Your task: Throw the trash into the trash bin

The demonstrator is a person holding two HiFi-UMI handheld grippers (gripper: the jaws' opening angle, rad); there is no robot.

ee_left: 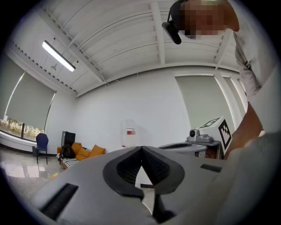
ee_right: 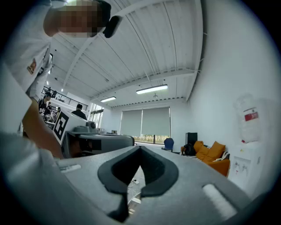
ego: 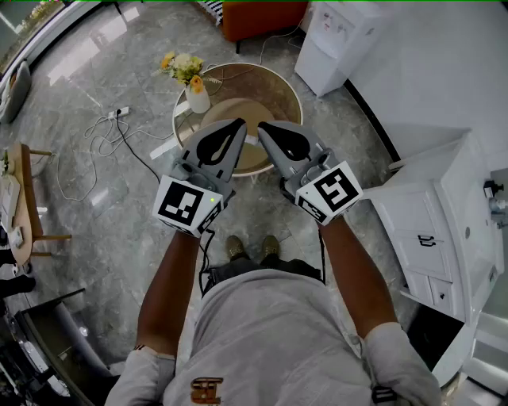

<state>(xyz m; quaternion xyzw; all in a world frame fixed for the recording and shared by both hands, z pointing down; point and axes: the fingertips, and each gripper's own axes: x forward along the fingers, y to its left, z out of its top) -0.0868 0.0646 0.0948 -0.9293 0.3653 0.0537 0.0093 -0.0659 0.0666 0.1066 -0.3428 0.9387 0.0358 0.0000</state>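
I hold both grippers level in front of my body, side by side, above a round glass-topped coffee table [ego: 278, 83]. My left gripper [ego: 239, 124] is shut with nothing between its jaws; its tips meet in the left gripper view [ee_left: 141, 148]. The right gripper [ego: 263, 128] is shut and empty too, as the right gripper view [ee_right: 140, 147] confirms. The two tips nearly touch each other. Each gripper view catches the other gripper's marker cube beside it. No trash and no trash bin shows in any view.
A vase of flowers [ego: 193, 82] stands on the table's left edge. A white cabinet [ego: 444, 214] is on my right, a water dispenser [ego: 337, 40] and an orange sofa [ego: 262, 16] lie ahead. A power strip with cables [ego: 117, 115] trails across the floor at left, near a wooden table [ego: 24, 202].
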